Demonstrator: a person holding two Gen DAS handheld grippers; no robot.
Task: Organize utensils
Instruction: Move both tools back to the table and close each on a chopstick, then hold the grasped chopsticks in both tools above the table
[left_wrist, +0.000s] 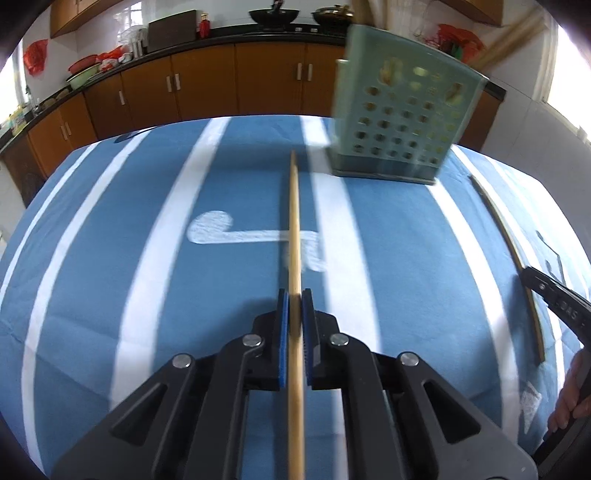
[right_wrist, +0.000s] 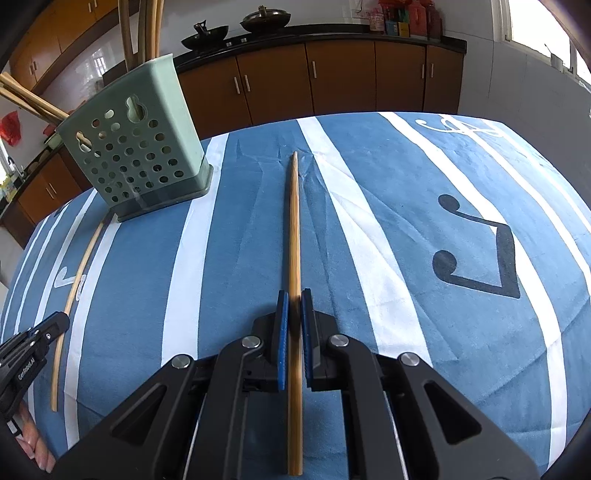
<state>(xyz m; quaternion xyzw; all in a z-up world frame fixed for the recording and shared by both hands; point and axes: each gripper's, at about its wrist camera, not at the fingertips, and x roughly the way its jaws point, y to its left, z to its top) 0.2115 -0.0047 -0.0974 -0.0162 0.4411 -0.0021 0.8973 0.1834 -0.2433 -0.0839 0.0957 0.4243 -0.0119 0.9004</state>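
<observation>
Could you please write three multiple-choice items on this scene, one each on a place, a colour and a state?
1. Where does the utensil holder stand?
A. on the striped cloth
B. on the kitchen counter
C. on the floor

2. What colour is the holder?
A. red
B. pale green
C. black

3. How are the jaws of the left gripper?
A. wide open and empty
B. shut on a chopstick
C. shut on a spoon

Answers: 1 A, its base rests on the blue and white cloth. 2 B, its perforated walls are pale green. 3 B, the blue pads press a bamboo chopstick from both sides.
</observation>
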